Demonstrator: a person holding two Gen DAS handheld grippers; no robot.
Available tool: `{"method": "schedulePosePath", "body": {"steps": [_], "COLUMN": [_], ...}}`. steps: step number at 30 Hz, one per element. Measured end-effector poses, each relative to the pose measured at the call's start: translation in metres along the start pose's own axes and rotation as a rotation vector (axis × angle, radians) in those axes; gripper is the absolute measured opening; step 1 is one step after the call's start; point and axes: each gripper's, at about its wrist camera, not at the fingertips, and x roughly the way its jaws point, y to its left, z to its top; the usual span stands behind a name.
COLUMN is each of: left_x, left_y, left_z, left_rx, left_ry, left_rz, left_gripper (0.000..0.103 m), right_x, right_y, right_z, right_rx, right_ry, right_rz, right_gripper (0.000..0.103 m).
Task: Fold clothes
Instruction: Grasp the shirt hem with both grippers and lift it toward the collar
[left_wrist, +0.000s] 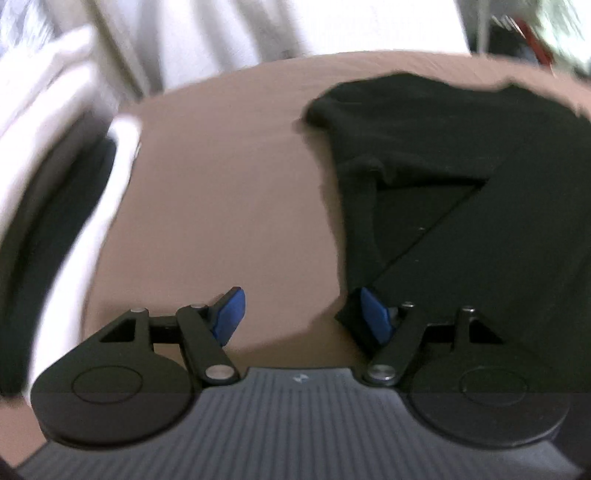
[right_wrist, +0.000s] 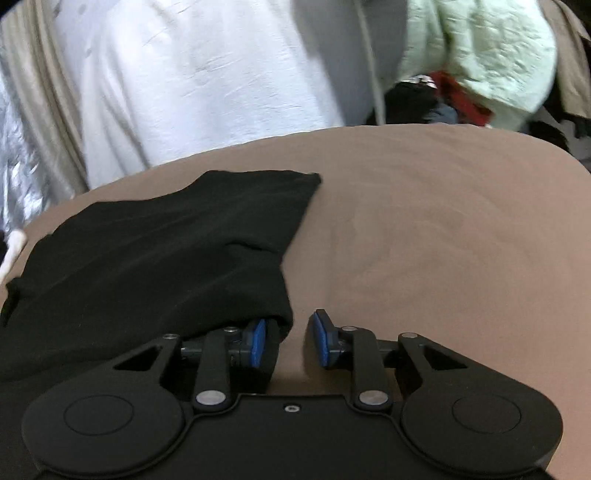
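Black knit garment (left_wrist: 461, 177), a soft dark top already partly folded with a diagonal flap edge across it, lies flat on the brown cloth-covered surface (left_wrist: 229, 192); in your left wrist view it fills the area from 12 to 4 o'clock, and in your right wrist view (right_wrist: 155, 251) it spreads from 8 to 11 o'clock with one corner reaching toward 12. Your left gripper (left_wrist: 303, 317) has its blue-padded fingers spread wide apart, and the near corner of the garment drapes over the right-hand finger pad (left_wrist: 375, 314) while the other pad sits over bare brown cloth. Your right gripper (right_wrist: 290, 341) also stands with its jaws parted, a gap of brown cloth showing between them; the garment's near edge hangs over its left-hand pad (right_wrist: 258, 341), and the other pad is clear of the fabric. Neither gripper is pinching the cloth. Beyond the far edge of the surface, at 12 o'clock in the right view, hangs pale white fabric (right_wrist: 203, 81), with a crinkled mint-green cloth (right_wrist: 480, 59) at 1 o'clock and a red item (right_wrist: 461, 96) just below it. At 9 o'clock in the left view there are blurred white and dark shapes you cannot make out.
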Motion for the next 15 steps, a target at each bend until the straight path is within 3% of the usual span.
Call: {"method": "schedulePosePath", "body": {"steps": [2,3,4,8,9,13,15], "left_x": [-0.017,-0.024,-0.032,-0.026,-0.02,-0.033,-0.037], "left_y": [0.02,0.028,0.037,0.054,0.049,0.024,0.02], "left_z": [-0.005,-0.011,-0.018,-0.052,-0.06,-0.074,-0.08], "left_rx": [-0.091,-0.126,-0.162,-0.219,-0.19,0.019,0.063], "left_ry": [-0.014,-0.016,-0.014,0.182,0.251,0.267,0.311], "left_rz": [0.012,-0.019,-0.059,-0.296,-0.33,-0.307,-0.345], "left_gripper": [0.07,0.071,0.073,0.076,0.076,0.075,0.074], "right_x": [-0.015,-0.025,-0.036,-0.065,-0.07,-0.09,-0.105], "right_y": [0.011,0.014,0.016,0.013,0.011,0.006,0.002], "right_z": [0.002,0.002,0.001,-0.009,-0.017,-0.059,-0.073], "right_rx": [-0.04,-0.055,-0.065,0.043,0.076,0.129,0.124], "right_ry": [0.032,0.052,0.072,0.285,0.344,0.572,0.606], "right_rz": [-0.054,-0.059,-0.054,0.155,0.206,0.341,0.376], "right_gripper": [0.049,0.059,0.062,0.064,0.064,0.064,0.065]}}
